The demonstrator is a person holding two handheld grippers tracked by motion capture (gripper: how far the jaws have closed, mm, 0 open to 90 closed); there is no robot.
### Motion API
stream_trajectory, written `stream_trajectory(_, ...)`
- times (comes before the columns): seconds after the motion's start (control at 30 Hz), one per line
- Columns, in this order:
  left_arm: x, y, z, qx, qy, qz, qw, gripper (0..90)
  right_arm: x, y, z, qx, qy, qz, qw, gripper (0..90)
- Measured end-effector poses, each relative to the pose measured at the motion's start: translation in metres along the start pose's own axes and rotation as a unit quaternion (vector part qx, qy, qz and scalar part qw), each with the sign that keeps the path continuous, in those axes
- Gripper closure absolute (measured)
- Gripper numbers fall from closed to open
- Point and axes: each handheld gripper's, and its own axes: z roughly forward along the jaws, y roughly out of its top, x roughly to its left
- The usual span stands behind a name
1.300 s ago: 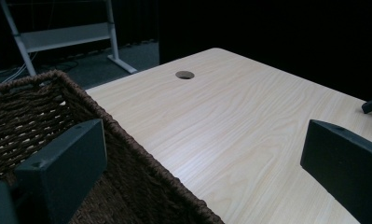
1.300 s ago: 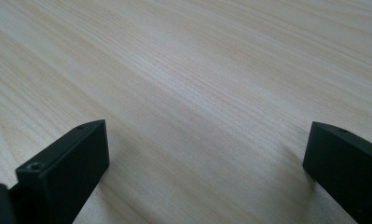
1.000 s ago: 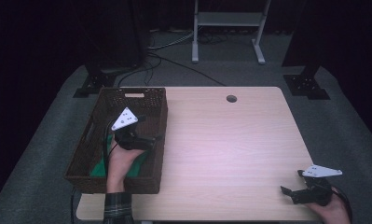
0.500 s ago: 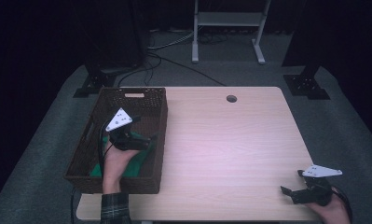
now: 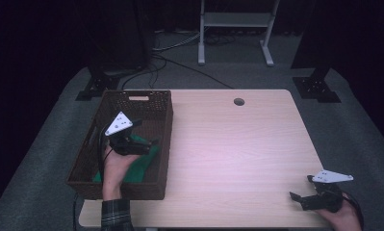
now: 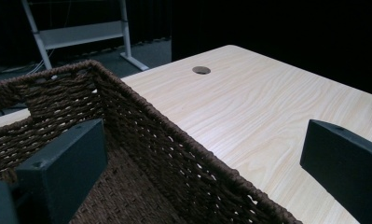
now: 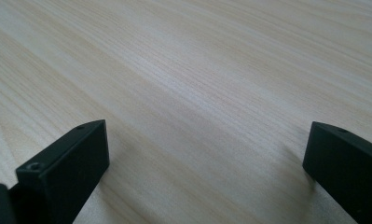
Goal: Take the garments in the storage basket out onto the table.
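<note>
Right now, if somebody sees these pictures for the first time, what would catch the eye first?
Probably the dark woven basket on the table's left edge, with a green cloth in it and the left tongs held open over it. Next, the wide bare wooden table, with the right tongs open at its near right corner.

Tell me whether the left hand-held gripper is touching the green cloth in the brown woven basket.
Apart. The left gripper view shows the left hand-held gripper open and empty above the brown woven basket; the green cloth lies below.
</note>
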Motion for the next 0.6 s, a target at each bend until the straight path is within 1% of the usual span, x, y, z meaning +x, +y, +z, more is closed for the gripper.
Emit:
stream_trajectory(0.43, 0.007, -0.003, -0.008, -0.001, 0.008, -0.003, 1.0000, 0.0, 0.000, 0.000, 0.000, 0.000, 0.000, 0.000, 1.0000, 0.0)
stream_trajectory(0.6, 0.010, -0.004, -0.011, -0.005, 0.010, -0.005, 0.9999, 0.0, 0.000, 0.000, 0.000, 0.000, 0.000, 0.000, 1.0000, 0.0)
